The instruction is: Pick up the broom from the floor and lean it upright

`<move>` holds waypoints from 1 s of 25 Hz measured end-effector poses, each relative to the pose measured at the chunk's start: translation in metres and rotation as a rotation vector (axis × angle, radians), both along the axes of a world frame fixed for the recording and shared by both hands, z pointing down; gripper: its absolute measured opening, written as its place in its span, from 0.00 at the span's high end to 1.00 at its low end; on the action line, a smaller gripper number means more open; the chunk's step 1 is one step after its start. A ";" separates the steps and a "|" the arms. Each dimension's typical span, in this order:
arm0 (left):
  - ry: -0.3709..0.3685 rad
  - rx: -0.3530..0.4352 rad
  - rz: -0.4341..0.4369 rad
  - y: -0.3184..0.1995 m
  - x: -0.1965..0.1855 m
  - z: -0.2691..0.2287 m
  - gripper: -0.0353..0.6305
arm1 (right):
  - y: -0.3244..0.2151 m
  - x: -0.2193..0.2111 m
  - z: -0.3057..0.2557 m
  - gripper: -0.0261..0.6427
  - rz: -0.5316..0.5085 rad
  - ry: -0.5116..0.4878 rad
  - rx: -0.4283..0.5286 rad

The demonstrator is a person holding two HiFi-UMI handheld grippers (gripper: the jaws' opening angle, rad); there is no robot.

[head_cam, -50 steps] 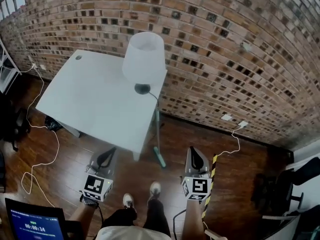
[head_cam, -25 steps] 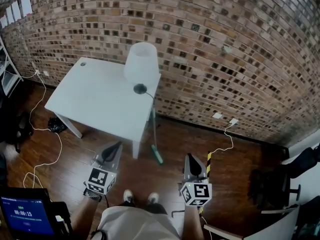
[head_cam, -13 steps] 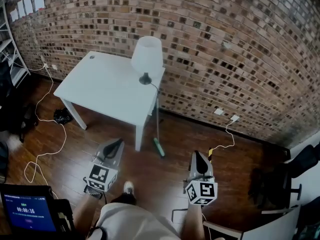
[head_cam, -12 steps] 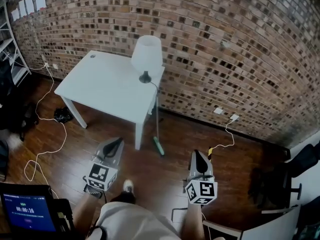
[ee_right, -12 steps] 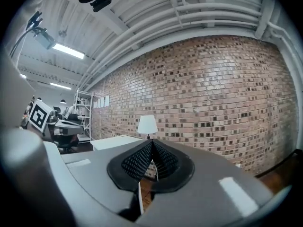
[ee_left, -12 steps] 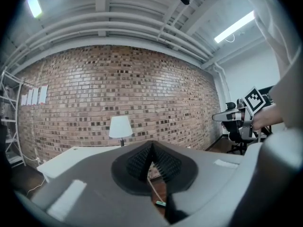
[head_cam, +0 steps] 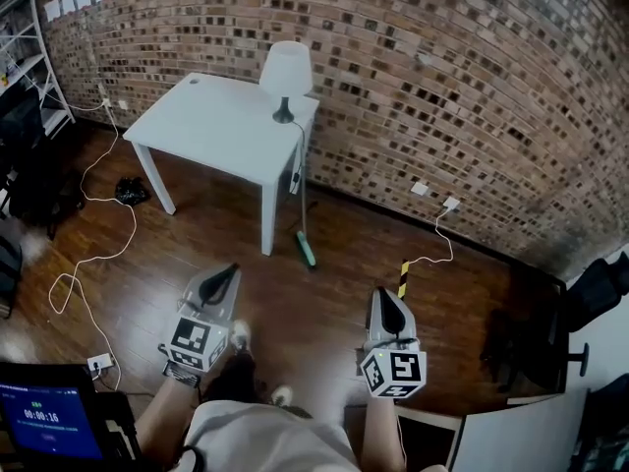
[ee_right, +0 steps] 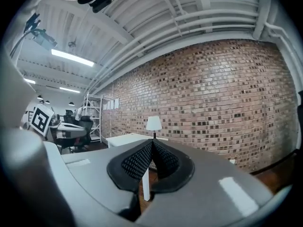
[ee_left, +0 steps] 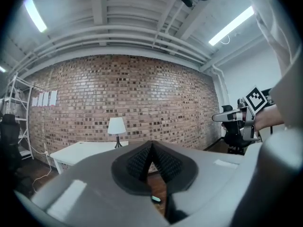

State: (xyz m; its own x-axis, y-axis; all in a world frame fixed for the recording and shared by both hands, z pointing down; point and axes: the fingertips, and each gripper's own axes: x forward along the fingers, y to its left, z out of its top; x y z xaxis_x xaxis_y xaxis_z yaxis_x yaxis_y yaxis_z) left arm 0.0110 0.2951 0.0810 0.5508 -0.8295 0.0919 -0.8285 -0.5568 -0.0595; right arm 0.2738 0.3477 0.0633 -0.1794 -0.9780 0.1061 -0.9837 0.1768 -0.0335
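The broom (head_cam: 303, 205) stands upright against the right front corner of the white table (head_cam: 211, 126). Its green head (head_cam: 307, 251) rests on the wood floor near the brick wall. A white lamp (head_cam: 285, 70) stands on the table above the handle. My left gripper (head_cam: 227, 273) and right gripper (head_cam: 382, 297) hover side by side well short of the broom, both pointing toward it. Each is shut with nothing between its pads. The lamp (ee_left: 116, 126) shows beyond the shut left gripper (ee_left: 151, 145), and the lamp (ee_right: 153, 123) and a table leg (ee_right: 146, 186) beyond the shut right gripper (ee_right: 152, 143).
A white cable (head_cam: 98, 254) snakes over the floor at the left to a plug block (head_cam: 98, 364). A yellow-black striped strip (head_cam: 402, 278) lies ahead of the right gripper. Dark office chairs stand at the right (head_cam: 531, 347) and left (head_cam: 29, 165). A tablet screen (head_cam: 44, 416) sits at the lower left.
The view has drawn back from the table, so table, lamp and broom look smaller and farther off. Both grippers moved back with it, still shut and empty. The broom stays leaning.
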 end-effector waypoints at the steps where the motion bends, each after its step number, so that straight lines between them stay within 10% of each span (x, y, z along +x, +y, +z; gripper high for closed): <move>1: -0.002 0.001 -0.001 0.011 0.000 -0.002 0.95 | 0.011 -0.001 -0.003 0.94 -0.003 0.004 -0.002; 25: -0.017 0.052 0.077 0.029 -0.009 -0.006 0.95 | 0.036 -0.039 -0.010 0.94 0.011 0.055 0.020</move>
